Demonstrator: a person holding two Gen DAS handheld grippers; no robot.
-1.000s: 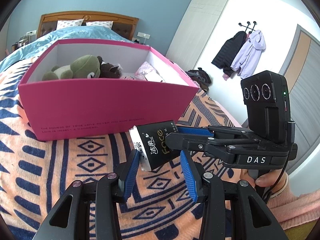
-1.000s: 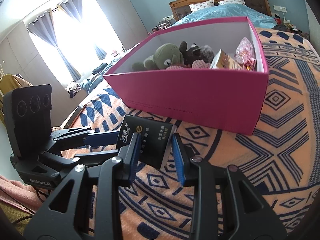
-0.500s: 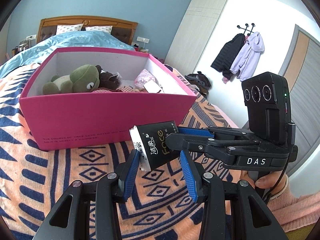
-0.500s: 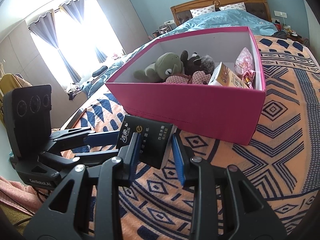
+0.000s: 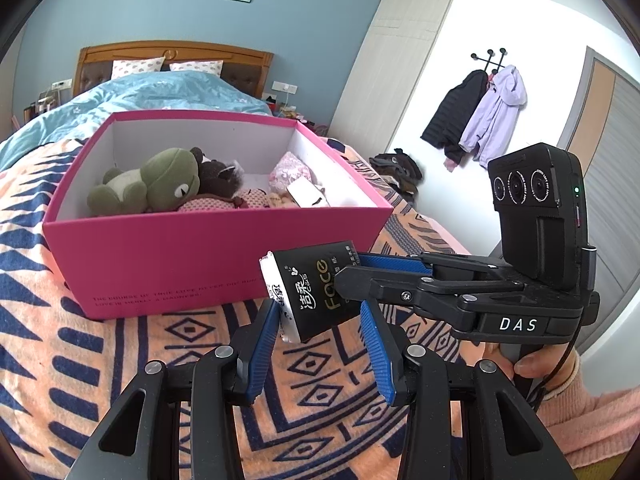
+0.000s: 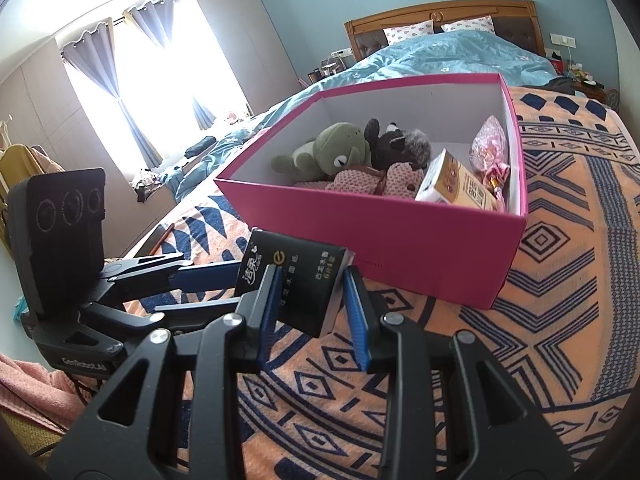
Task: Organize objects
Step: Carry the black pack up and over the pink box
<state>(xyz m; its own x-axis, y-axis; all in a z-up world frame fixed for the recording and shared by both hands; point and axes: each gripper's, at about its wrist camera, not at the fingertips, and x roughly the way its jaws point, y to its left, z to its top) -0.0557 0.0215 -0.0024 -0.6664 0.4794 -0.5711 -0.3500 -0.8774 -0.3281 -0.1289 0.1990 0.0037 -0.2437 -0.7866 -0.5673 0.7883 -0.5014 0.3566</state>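
**Above the blanket, a tissue pack gripped from both ends**

Over the patterned blanket, just short of the pink box, the left gripper clamps one end of the black tissue pack. The right gripper pinches the other end, likely sharing the load to lift it over the wall to the plush frog.
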